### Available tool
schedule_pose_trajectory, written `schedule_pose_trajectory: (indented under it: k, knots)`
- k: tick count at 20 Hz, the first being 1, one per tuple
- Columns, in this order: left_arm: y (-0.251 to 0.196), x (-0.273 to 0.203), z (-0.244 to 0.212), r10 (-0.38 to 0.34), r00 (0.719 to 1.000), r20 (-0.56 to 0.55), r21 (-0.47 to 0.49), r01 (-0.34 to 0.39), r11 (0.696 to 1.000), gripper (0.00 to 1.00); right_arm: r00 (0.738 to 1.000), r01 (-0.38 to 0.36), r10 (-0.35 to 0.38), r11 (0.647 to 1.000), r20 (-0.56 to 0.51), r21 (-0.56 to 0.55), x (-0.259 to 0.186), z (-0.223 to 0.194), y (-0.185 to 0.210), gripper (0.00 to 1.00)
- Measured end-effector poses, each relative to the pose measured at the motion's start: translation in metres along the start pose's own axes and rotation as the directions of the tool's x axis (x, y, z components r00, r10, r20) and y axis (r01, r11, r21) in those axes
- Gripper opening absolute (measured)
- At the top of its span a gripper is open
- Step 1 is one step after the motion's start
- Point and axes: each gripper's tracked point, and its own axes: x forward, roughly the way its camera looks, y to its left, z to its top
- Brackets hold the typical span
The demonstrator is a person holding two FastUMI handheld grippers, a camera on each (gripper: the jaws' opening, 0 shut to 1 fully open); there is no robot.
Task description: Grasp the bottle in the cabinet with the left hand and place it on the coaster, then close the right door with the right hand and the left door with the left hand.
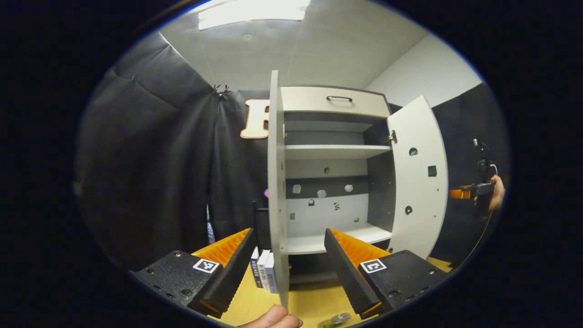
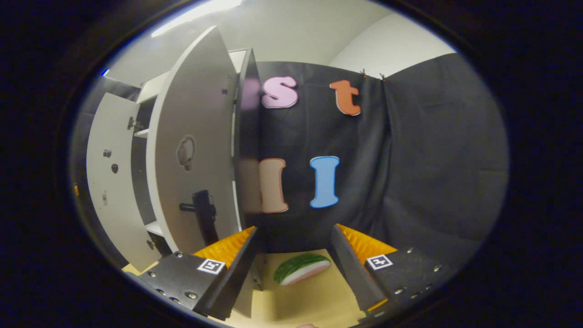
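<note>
The grey cabinet (image 1: 334, 102) stands with both doors swung out, and its shelves (image 1: 332, 151) look bare. The left door (image 1: 274, 182) is edge-on, and its lower edge hangs between the spread fingers of my open left gripper (image 1: 287, 269). A clear bottle top (image 1: 339, 317) with a green bit peeks in at the bottom edge. The right door (image 1: 416, 182) stands open; the other gripper (image 1: 476, 189) and the hand holding it are behind it. In the right gripper view, the right door's outer face (image 2: 191, 150) with its black handle (image 2: 202, 214) is just left of my open right gripper (image 2: 291, 273); the left door (image 2: 109, 191) is beyond.
Small upright boxes (image 1: 264, 273) stand on the yellow tabletop (image 1: 314, 300) left of the cabinet's base. A fingertip (image 1: 273, 319) shows at the bottom edge. A watermelon-slice toy (image 2: 300, 269) lies on the tabletop (image 2: 314, 300) ahead of the right gripper. Black cloth walls surround the booth.
</note>
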Motion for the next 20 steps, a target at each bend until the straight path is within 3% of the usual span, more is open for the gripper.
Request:
schedule_pose_trajectory:
  k: [1,3,9,16,19,20]
  knots:
    - [0.011,-0.003,-0.004,0.023,1.000,-0.016,0.014,-0.022,1.000,0.94,0.998,0.063,-0.062,0.997,0.012,-0.052,-0.006,0.001,0.001,0.97]
    - [0.025,-0.014,-0.011,0.048,0.998,-0.038,0.018,-0.047,0.999,0.96,0.998,0.046,-0.039,0.989,0.057,-0.142,0.003,0.011,0.011,0.86]
    - [0.053,-0.019,-0.014,0.094,0.995,-0.043,-0.012,-0.095,0.995,0.96,0.999,0.041,-0.040,0.998,0.023,-0.041,0.003,0.000,0.015,0.88]
    - [0.067,-0.008,-0.019,0.104,0.993,-0.064,-0.026,-0.106,0.994,0.96,0.999,0.037,-0.036,0.999,0.036,-0.027,0.001,0.000,0.027,0.84]
    - [0.068,-0.004,-0.024,0.108,0.992,-0.073,-0.036,-0.111,0.993,0.96,0.999,-0.007,0.007,1.000,0.043,-0.012,0.002,-0.002,0.047,0.88]
    - [0.068,-0.003,-0.025,0.109,0.991,-0.075,-0.035,-0.111,0.993,0.96,0.999,-0.022,0.022,1.000,0.043,-0.013,0.003,-0.002,0.053,0.84]
